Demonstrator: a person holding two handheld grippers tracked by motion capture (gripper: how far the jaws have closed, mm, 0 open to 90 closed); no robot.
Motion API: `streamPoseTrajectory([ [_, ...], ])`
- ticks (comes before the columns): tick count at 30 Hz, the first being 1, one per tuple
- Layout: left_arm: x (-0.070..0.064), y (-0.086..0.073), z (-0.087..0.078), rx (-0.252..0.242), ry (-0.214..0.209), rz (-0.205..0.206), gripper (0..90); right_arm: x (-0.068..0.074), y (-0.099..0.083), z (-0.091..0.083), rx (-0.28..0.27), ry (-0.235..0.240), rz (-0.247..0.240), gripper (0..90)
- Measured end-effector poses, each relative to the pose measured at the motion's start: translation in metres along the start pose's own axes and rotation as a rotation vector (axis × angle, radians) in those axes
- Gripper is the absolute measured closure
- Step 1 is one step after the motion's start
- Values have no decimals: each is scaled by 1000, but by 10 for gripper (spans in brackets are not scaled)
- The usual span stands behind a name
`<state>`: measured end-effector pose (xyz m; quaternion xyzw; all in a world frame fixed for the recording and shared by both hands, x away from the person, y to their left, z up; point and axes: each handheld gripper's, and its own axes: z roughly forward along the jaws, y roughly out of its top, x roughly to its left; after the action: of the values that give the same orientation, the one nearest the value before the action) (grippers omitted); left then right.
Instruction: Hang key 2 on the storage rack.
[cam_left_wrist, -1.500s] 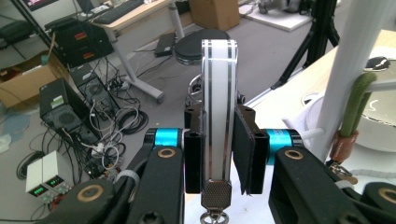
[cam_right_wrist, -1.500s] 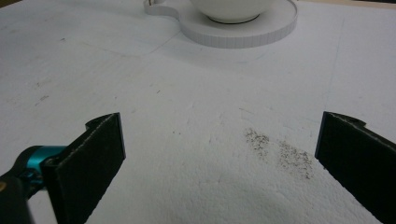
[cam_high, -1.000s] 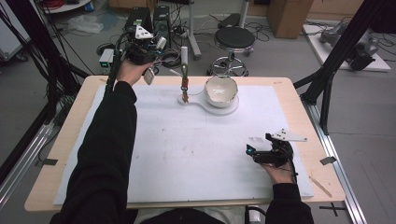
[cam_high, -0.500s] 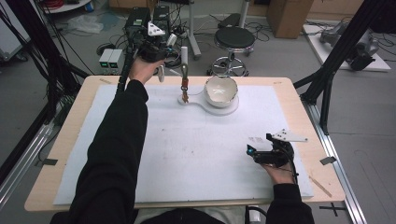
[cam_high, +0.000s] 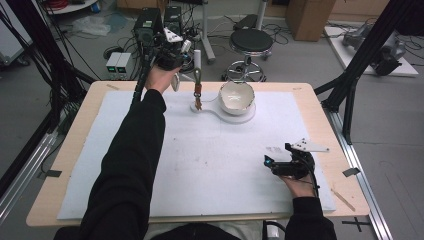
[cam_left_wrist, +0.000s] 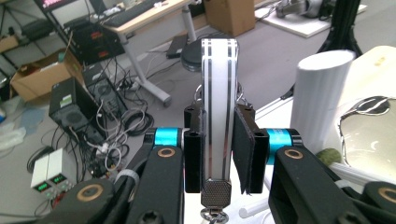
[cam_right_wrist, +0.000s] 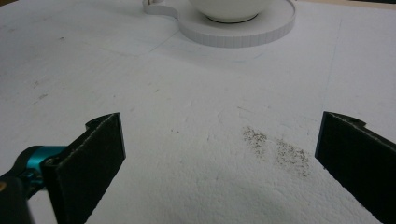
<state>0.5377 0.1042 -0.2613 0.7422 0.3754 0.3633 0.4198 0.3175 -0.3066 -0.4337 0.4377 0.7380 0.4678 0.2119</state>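
Observation:
My left gripper (cam_high: 171, 56) is held above the table's far edge, shut on a flat white bar (cam_left_wrist: 218, 93) with two dark stripes and a knurled metal cap. That bar (cam_high: 175, 81) hangs below the hand in the high view. Just right of it stands a white post (cam_high: 197, 59) with a brown piece (cam_high: 198, 95) hanging on it. A white bowl (cam_high: 236, 96) sits on a round white base (cam_high: 235, 116). My right gripper (cam_high: 273, 163) rests low at the front right, jaws wide open and nothing between them (cam_right_wrist: 219, 163).
A white mat (cam_high: 200, 160) covers the wooden table (cam_high: 320, 115). Dark specks (cam_right_wrist: 275, 147) lie on the mat ahead of the right gripper. A stool (cam_high: 251, 42), cables and black boxes (cam_high: 148, 22) stand on the floor beyond the far edge. Black frame legs (cam_high: 350, 85) rise at the right.
The left hand has carried the white bar to the right along the far edge, closer to the white post. The right gripper has stayed still.

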Motion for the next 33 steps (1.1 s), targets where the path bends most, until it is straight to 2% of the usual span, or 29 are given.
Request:
streamPoseTrajectory([
  [3, -1, -1, 2, -5, 4, -16, 750, 0, 0, 0, 0, -1, -2, 8],
  [4, -3, -2, 3, -18, -3, -37, 750, -1, 0, 0, 1, 0, 2, 7],
  [7, -5, -2, 3, -29, -9, -46, 750, -1, 0, 0, -3, -3, -1, 7],
  [8, -7, -1, 3, -35, -23, -62, 750, -1, 0, -1, -3, -3, 2, 8],
  [11, -8, -1, 3, -35, -31, -63, 750, -1, 0, -1, -2, -3, 2, 7],
  [13, -9, -2, 3, -36, -35, -78, 750, -1, 0, -1, -2, -3, 1, 7],
  [14, -8, -3, 3, -38, -31, -99, 750, -1, 0, -1, -3, -3, 0, 7],
  [15, -8, -3, 3, -38, -31, -99, 750, -1, 0, -1, -3, -3, 0, 7],
  [16, -7, -2, 3, -41, -49, -127, 750, -1, 0, -1, -2, -4, 1, 7],
  [18, -8, -3, 2, -41, -58, -142, 749, -1, 0, -1, -2, -3, 3, 8],
  [25, -13, -7, 4, -41, -75, -152, 749, -1, 0, -1, -1, -3, -1, 8],
  [29, -15, -12, 8, -38, -103, -165, 749, -2, 0, -1, 0, -4, 2, 8],
  [31, -11, -18, 10, -48, -136, -216, 749, -2, -1, -1, -1, -3, 3, 7],
  [33, -9, -21, 10, -47, -153, -224, 749, -2, -1, -1, 0, -3, 3, 7],
])
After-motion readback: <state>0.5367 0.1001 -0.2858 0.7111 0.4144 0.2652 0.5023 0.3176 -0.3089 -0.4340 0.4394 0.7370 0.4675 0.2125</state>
